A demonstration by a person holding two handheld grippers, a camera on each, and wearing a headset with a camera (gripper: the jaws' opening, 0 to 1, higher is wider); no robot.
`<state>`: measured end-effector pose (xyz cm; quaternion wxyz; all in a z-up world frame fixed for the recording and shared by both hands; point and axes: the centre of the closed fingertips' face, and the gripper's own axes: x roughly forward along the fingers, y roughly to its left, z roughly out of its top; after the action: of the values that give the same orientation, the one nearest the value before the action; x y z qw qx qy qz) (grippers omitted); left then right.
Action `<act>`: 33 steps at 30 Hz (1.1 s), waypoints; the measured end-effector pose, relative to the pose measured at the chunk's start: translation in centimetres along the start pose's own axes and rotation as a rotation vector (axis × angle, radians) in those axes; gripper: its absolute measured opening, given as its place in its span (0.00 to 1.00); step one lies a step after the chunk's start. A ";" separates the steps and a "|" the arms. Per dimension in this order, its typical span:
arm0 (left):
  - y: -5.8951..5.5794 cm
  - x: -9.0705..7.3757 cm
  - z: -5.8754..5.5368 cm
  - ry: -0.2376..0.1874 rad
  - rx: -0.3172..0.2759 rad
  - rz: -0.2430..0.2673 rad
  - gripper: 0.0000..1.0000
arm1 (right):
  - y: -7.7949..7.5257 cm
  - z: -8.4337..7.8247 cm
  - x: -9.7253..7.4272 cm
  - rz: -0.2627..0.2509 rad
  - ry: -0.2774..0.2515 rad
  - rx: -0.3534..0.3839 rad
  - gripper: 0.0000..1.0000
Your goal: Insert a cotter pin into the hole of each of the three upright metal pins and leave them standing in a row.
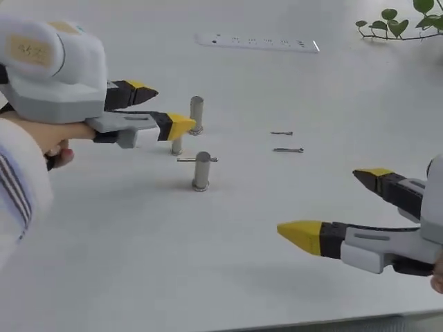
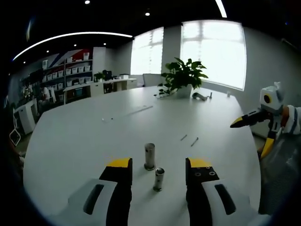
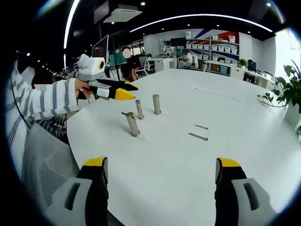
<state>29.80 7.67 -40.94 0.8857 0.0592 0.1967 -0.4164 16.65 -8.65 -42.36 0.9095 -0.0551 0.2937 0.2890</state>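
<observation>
Ahead of the released left gripper [image 1: 166, 108], three metal pins [image 1: 201, 169] are standing; the right gripper [image 1: 322, 200] is hovering, likewise released.

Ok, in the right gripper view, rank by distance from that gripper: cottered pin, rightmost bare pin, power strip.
From the right gripper:
1. Cottered pin, left of centre.
2. Rightmost bare pin, just behind it.
3. Power strip, far back, right of centre.
</observation>
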 end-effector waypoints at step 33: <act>-0.4 2.6 -4.4 0.117 0.053 0.004 0.05 | 0.2 0.4 -0.4 0.007 0.004 -0.009 0.90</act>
<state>29.69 6.71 -45.98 0.8715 0.1075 0.2370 -0.4155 16.45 -8.64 -41.81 0.9077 -0.0586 0.2944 0.2931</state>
